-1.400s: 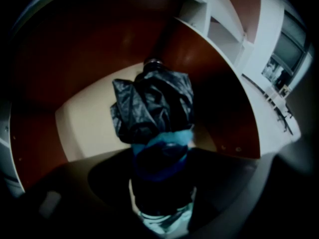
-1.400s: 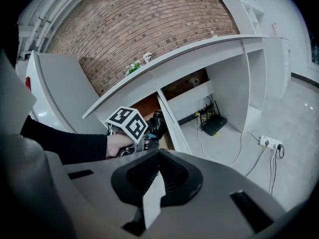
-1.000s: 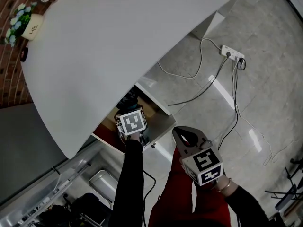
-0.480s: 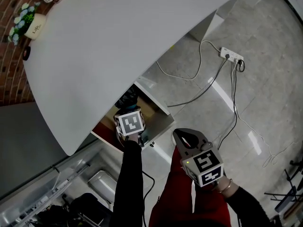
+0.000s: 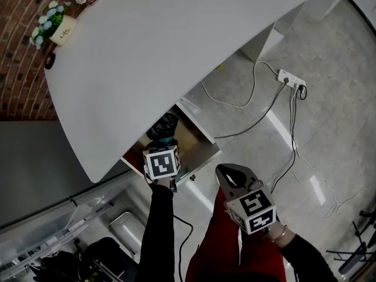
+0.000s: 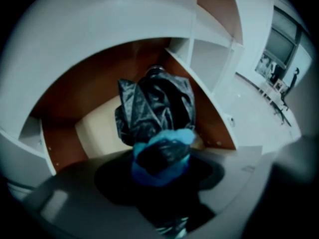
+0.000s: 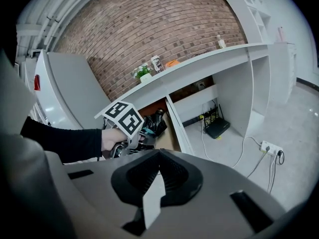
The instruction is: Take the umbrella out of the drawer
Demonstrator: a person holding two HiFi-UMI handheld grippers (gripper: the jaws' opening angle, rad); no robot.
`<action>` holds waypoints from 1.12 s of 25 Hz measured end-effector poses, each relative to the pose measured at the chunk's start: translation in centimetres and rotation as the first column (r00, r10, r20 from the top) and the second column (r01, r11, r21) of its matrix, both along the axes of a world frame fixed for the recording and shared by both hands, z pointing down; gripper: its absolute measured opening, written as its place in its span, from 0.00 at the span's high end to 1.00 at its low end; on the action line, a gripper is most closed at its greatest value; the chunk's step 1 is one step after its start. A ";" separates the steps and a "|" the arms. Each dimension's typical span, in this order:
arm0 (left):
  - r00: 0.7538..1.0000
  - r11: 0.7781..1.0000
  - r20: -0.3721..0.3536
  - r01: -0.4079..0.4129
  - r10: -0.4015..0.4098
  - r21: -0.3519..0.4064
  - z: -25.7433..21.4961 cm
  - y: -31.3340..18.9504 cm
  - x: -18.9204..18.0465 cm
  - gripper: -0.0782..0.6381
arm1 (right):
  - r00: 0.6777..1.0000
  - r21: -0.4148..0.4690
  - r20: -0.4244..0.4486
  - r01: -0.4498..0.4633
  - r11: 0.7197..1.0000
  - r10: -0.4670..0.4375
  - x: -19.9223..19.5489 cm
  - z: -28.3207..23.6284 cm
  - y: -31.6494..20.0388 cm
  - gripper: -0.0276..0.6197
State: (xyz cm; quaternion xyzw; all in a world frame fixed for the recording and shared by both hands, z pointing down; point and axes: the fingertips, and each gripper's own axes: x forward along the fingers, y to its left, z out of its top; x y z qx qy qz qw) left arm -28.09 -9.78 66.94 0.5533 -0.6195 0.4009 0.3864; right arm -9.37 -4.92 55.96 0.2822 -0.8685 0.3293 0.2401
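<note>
The left gripper [image 6: 162, 153] has its blue pads [image 6: 185, 136] clamped on the black folded fabric umbrella [image 6: 157, 106]. The umbrella hangs above the pale floor of the open white drawer with brown inner walls [image 5: 202, 153], under the white counter [image 5: 176, 40]. The right gripper [image 7: 157, 159], jaws together and empty, hovers over the grey floor [image 5: 329, 122], apart from the drawer.

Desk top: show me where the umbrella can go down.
Bare: the whole middle and near edge of the desk top, above the open drawer. Crowded only at the far left corner, round the flower pot.
</note>
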 end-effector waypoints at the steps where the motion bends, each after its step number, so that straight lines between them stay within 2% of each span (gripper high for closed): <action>1: 1.000 1.000 0.004 -0.012 0.012 0.004 -0.6 0.1 0.1 0.51 | 1.000 0.004 0.002 0.003 1.000 -0.003 0.1 -0.3 0.1 0.96; 13: 0.995 0.996 0.026 -0.093 0.092 0.012 -5.7 3.6 2.3 0.51 | 0.999 0.040 0.026 0.037 0.999 -0.038 1.1 -4.2 1.7 0.96; 21: 0.997 0.997 0.021 -0.075 0.075 0.025 -8.2 6.9 4.2 0.51 | 0.998 0.067 0.034 0.058 0.996 -0.060 2.5 -6.2 2.4 0.96; 28: 1.000 0.996 0.004 -0.023 0.023 0.082 -11.8 9.8 6.0 0.51 | 0.995 0.093 0.036 0.091 0.992 -0.095 3.5 -8.7 4.0 0.96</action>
